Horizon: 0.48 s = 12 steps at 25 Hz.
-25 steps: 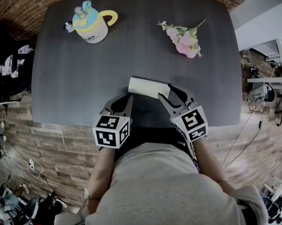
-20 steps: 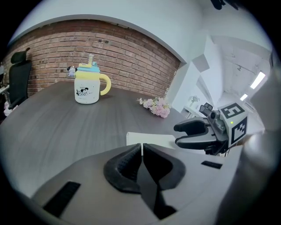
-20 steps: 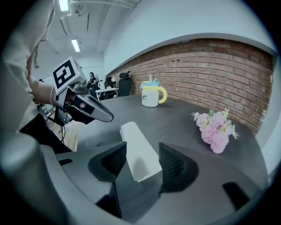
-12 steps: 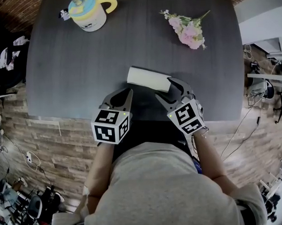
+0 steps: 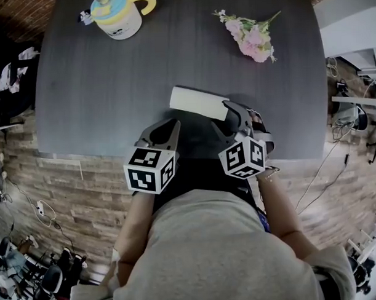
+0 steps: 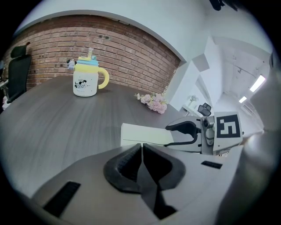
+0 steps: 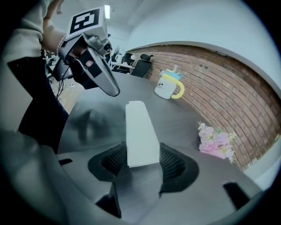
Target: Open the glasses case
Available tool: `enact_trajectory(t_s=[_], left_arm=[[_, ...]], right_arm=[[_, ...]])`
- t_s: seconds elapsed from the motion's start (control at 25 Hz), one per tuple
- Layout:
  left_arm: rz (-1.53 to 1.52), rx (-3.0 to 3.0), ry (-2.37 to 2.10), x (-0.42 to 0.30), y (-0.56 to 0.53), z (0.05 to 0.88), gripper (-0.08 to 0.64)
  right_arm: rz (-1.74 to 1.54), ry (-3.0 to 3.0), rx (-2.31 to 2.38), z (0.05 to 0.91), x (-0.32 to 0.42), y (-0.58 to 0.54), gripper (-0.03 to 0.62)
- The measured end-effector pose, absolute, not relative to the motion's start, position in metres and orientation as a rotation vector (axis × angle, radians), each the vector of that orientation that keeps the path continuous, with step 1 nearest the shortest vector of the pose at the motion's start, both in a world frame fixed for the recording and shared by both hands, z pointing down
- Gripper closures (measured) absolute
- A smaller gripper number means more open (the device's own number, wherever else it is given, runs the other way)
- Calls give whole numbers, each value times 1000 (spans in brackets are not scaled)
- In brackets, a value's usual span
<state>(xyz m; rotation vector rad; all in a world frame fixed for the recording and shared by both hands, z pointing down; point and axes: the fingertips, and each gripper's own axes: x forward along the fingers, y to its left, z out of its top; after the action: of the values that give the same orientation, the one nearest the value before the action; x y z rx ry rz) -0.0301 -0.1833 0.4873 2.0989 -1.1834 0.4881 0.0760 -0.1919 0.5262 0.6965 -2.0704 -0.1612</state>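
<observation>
Overhead, the pale glasses case lies closed near the front edge of the table, within easy reach. From the left gripper, the jaws meet, empty, just short of it. From the right gripper, the jaws clamp the case's end, probably steadying it for opening

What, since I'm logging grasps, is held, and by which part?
Right gripper grips the glasses case by one short end; left gripper is shut, empty.
</observation>
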Motion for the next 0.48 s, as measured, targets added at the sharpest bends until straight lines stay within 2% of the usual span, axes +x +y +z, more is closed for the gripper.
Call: enact_trajectory(t_s=[0.36,0.48], left_arm=[[473,2104,-1204,-35,-183,482,531],[468,2105,-1205,-35,-183,481,531]], right_arm=[[-108,-2114,691,517,78,-195,363],[-75,-2163,745,505,78,-198,440]])
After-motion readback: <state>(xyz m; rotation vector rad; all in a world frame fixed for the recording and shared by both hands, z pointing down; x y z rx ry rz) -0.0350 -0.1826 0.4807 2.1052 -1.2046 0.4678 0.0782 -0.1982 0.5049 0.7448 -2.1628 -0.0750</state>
